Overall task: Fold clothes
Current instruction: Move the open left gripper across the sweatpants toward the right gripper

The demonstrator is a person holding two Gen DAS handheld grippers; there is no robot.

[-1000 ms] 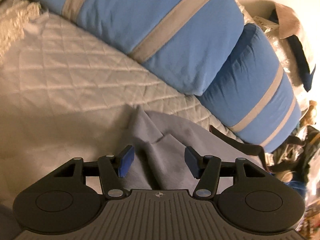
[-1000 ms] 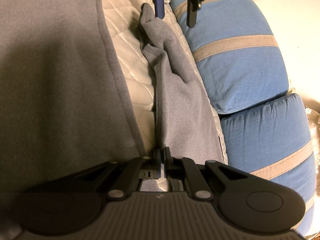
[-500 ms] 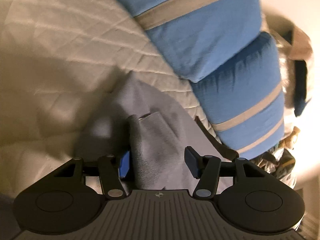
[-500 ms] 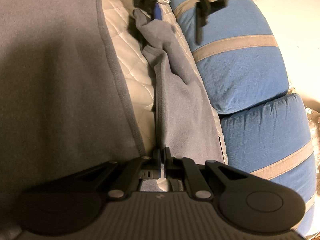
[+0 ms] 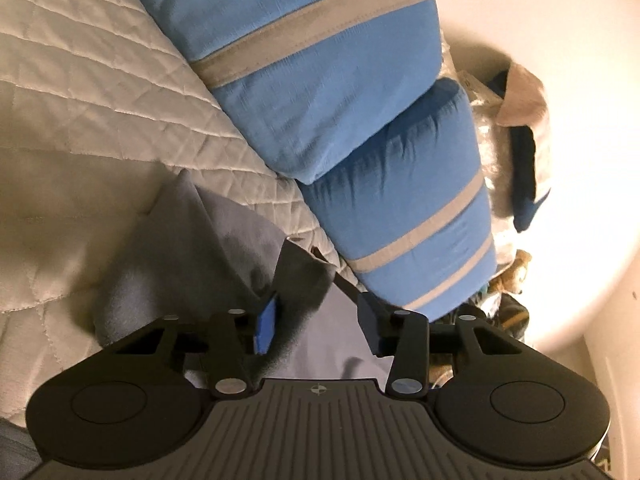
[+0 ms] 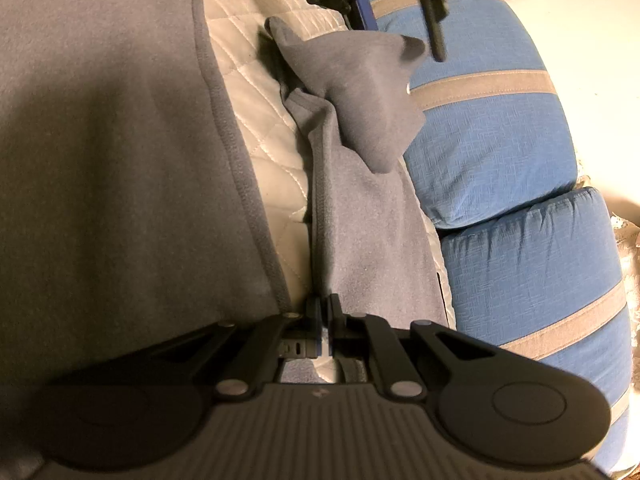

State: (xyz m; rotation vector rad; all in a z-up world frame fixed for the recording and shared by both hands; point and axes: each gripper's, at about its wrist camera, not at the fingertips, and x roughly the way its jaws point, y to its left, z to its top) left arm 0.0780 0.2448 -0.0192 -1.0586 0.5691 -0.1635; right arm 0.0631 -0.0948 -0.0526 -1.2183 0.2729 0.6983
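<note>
A grey fleece garment lies on the quilted cream bed cover. Its long sleeve runs along the blue pillows. My right gripper is shut on the near end of the sleeve. My left gripper is open, its jaws wide apart, with the raised sleeve end draped between them and against the left blue pad. In the right wrist view the left gripper shows at the top, over the lifted sleeve end.
Two blue pillows with grey stripes line the far side of the bed. A cluttered pile of bags and cloth sits beyond them by the cream wall.
My left gripper has moved onto the sleeve end and lifted it, so the end now stands up and folds back over the sleeve. My right gripper has stayed shut and still.
</note>
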